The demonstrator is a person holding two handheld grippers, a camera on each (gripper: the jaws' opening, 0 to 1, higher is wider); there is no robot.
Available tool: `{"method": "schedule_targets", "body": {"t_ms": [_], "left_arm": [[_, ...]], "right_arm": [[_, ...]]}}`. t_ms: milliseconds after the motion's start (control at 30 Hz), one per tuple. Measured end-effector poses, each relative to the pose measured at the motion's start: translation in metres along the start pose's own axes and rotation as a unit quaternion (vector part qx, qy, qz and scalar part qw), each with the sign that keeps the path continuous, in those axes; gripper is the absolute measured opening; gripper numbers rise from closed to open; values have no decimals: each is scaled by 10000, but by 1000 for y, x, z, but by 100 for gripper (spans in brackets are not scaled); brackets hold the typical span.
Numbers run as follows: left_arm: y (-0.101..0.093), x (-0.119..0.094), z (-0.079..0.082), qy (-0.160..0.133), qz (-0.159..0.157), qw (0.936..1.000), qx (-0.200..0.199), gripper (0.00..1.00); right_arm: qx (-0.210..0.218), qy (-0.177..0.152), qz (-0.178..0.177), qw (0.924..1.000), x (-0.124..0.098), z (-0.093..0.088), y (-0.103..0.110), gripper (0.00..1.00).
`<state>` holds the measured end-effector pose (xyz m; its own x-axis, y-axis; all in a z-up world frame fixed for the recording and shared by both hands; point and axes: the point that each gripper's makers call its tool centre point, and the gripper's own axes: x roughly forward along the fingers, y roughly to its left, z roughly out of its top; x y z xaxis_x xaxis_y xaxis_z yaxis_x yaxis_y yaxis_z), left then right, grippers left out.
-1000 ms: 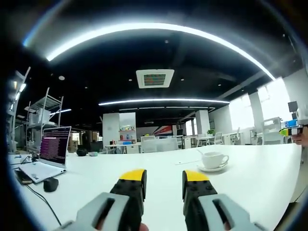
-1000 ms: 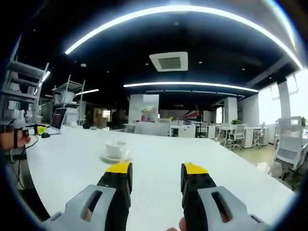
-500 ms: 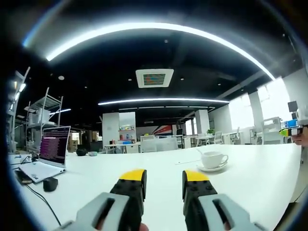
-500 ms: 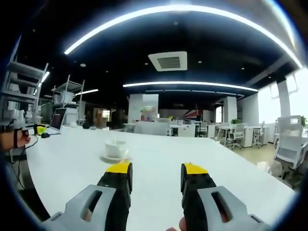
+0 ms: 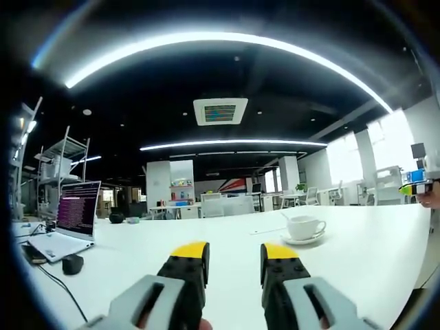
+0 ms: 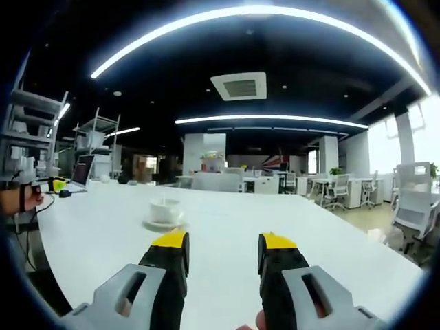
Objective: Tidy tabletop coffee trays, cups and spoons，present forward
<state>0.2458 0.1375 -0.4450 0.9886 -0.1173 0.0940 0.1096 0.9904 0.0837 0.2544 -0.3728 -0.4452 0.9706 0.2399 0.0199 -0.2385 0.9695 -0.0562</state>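
Left gripper (image 5: 234, 256): jaws parted with a clear gap, nothing between them, held low over the white table (image 5: 137, 261). Right gripper (image 6: 223, 246): same, jaws apart, empty.

In the left gripper view the cup (image 5: 304, 227) sits on its saucer (image 5: 302, 240) ahead of the jaws and off to their right, well apart from the tips. A spoon (image 5: 284, 216) seems to stick out of the cup. In the right gripper view the same cup (image 6: 165, 210) on saucer (image 6: 163, 224) is ahead and left of the jaws, so it lies between the two grippers.

Progress: looks like the start; nothing grasped, cup untouched. Tidying and presenting forward all left.

Further off, left of the left jaws: mouse (image 5: 72, 263), open laptop (image 5: 69, 221). Beyond that, office desks and chairs.

Hard to tell: no tray made out; spoon is thin and blurred. The other gripper at each view's edge is cut off.
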Motion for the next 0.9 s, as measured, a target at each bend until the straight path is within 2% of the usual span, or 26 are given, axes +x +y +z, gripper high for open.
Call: {"method": "schedule_targets", "body": {"t_ms": [200,500,900], "left_arm": [[-1,0,0,7,-10,10000,10,31],[2,-5,3,-42,-35,10000,47,31],[0,-8,-1,31,-75,10000,45,31]], "right_arm": [[79,94,57,9999,0,-12,1,40],[53,320,283,9991,-6,-24,14,41],[76,313,271,9991,-9,-25,15,40]]}}
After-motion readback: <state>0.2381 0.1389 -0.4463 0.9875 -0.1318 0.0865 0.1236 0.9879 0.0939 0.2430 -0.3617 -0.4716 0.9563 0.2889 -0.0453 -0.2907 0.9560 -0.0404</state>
